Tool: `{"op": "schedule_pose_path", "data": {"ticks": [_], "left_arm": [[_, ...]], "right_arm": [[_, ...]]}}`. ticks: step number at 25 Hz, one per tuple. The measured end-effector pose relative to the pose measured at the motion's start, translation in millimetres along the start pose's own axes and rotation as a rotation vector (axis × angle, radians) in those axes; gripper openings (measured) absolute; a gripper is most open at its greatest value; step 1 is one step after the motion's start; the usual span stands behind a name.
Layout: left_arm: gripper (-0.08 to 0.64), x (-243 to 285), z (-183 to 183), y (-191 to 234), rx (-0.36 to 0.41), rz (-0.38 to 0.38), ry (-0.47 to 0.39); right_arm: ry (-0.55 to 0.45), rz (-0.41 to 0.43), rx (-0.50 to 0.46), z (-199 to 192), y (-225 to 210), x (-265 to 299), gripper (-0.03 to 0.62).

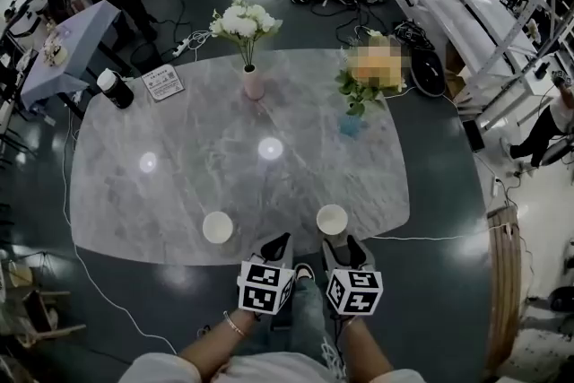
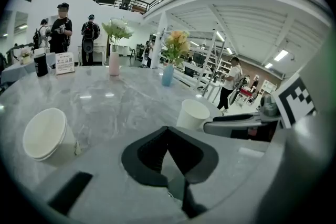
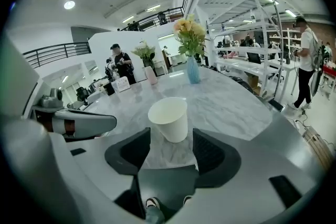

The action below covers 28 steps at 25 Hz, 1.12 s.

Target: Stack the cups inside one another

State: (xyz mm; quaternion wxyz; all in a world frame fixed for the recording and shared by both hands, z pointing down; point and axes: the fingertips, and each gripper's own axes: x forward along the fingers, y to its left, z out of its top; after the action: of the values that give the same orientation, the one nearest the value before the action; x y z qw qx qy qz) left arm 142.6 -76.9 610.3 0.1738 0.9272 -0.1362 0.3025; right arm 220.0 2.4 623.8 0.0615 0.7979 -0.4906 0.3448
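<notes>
Two white paper cups stand upright near the front edge of the grey marble table (image 1: 179,157). The left cup (image 1: 218,227) (image 2: 44,134) is well to the left of my left gripper (image 1: 280,241) (image 2: 167,131), whose jaws are shut on nothing, tips meeting. The right cup (image 1: 332,220) (image 3: 169,118) (image 2: 192,114) stands just ahead of my right gripper (image 1: 345,247) (image 3: 170,142). That gripper is open, its pads on either side of the cup's base and apart from it. Both grippers hang at the table's front edge, side by side.
At the back of the table are a pink vase of white flowers (image 1: 254,83), a blue vase of flowers (image 1: 351,123), a black-and-white tumbler (image 1: 115,89) and a sign card (image 1: 163,82). Cables run over the floor around the table. People stand further back.
</notes>
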Motion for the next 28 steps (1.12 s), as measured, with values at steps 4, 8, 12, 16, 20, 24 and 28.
{"op": "schedule_pose_path", "data": {"ticks": [4,8,12,16,20,24,28], "left_arm": [[-0.005,5.3,-8.3,3.7,-0.021,0.012,0.012],[-0.005,10.1,-14.4,6.9,-0.034,0.018,0.021],[-0.005,12.2,-19.5,11.3,-0.047,0.029,0.034],[-0.005,15.7,-22.9,18.7,-0.060,0.045,0.040],[-0.005,17.7,-26.1,21.8,-0.072,0.056,0.049],[-0.005,19.8,-28.0,23.3,-0.080,0.060,0.055],[-0.005,21.9,-28.6,24.5,-0.088,0.062,0.057]], "right_arm": [[0.014,0.009,-0.025,-1.0,-2.4,11.6,0.224],[0.028,0.022,-0.066,-1.3,-0.9,24.2,0.230],[0.043,0.027,-0.094,-2.8,0.0,33.6,0.235],[0.043,0.028,-0.114,-1.2,-1.3,43.1,0.238],[0.044,0.039,-0.123,-0.2,-0.9,47.8,0.238],[0.047,0.036,-0.129,0.4,-0.5,51.2,0.238],[0.048,0.028,-0.134,1.3,-1.7,52.9,0.236]]}}
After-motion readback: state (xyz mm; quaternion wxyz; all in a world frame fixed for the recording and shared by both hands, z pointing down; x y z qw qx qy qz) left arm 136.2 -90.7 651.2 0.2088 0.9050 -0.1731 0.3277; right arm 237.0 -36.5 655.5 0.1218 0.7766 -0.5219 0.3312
